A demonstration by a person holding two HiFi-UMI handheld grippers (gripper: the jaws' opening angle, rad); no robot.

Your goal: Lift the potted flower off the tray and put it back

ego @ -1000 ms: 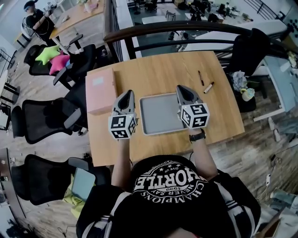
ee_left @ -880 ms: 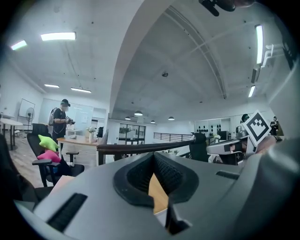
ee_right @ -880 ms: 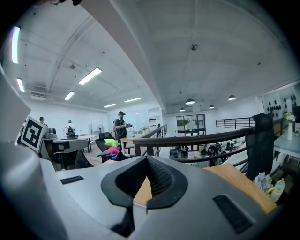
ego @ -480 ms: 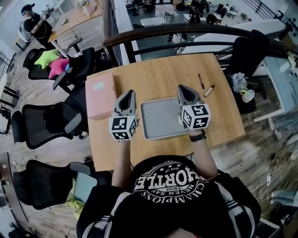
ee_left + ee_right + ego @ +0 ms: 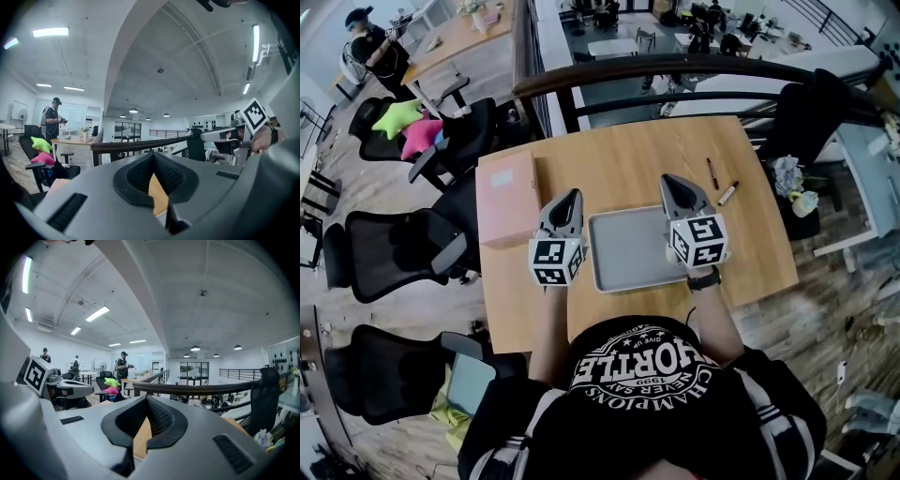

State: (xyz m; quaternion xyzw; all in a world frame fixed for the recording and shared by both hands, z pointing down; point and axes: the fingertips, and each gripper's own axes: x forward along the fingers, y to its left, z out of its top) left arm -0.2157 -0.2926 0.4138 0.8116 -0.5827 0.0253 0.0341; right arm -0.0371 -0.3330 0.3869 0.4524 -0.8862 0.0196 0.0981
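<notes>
Head view: grey rectangular tray [image 5: 633, 248] at frame centre on light wooden table [image 5: 628, 155]. My left gripper [image 5: 572, 197] beside tray's left edge, my right gripper [image 5: 672, 181] at its right edge. Pale blue potted flower [image 5: 786, 174] at frame right, off table, well apart from tray.
Left gripper view: my jaws pressed together, holding nothing.
Right gripper view: jaws also together, holding nothing.

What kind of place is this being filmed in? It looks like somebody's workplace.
Most likely an open-plan office, on an upper level. Black swivel chairs stand beside the wooden table, a railing behind it overlooks a lower floor, and another desk stands further off.
</notes>
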